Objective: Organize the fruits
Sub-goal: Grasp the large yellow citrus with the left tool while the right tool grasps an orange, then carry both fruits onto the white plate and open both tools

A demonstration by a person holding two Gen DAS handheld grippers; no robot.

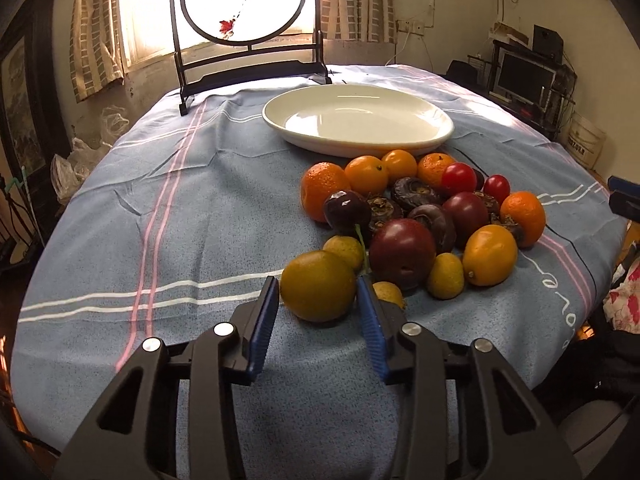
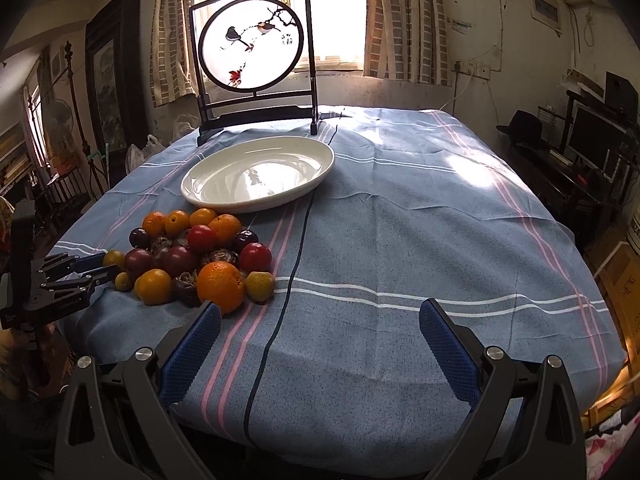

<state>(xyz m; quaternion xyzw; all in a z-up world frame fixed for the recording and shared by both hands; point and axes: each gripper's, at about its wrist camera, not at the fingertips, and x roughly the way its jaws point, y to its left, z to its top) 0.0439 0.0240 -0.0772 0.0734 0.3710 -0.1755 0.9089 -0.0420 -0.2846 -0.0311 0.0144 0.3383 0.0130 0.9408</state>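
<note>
A pile of small fruits (image 1: 420,216) lies on the blue striped tablecloth: oranges, yellow kumquats, dark plums, red cherry tomatoes, brown water chestnuts. A white oval plate (image 1: 357,118) stands empty behind the pile. My left gripper (image 1: 318,294) is open, its blue pads on either side of a yellow-green fruit (image 1: 318,285), with small gaps at each side. In the right wrist view the pile (image 2: 192,256) sits at the left, the plate (image 2: 258,174) behind it, and the left gripper (image 2: 96,268) reaches in from the left. My right gripper (image 2: 320,320) is wide open and empty above bare cloth.
A dark framed round bird screen (image 2: 254,60) stands at the table's far edge behind the plate. A thin black cord (image 2: 296,256) runs across the cloth from the screen towards me. Shelves and a monitor (image 2: 592,144) stand off the table's right side.
</note>
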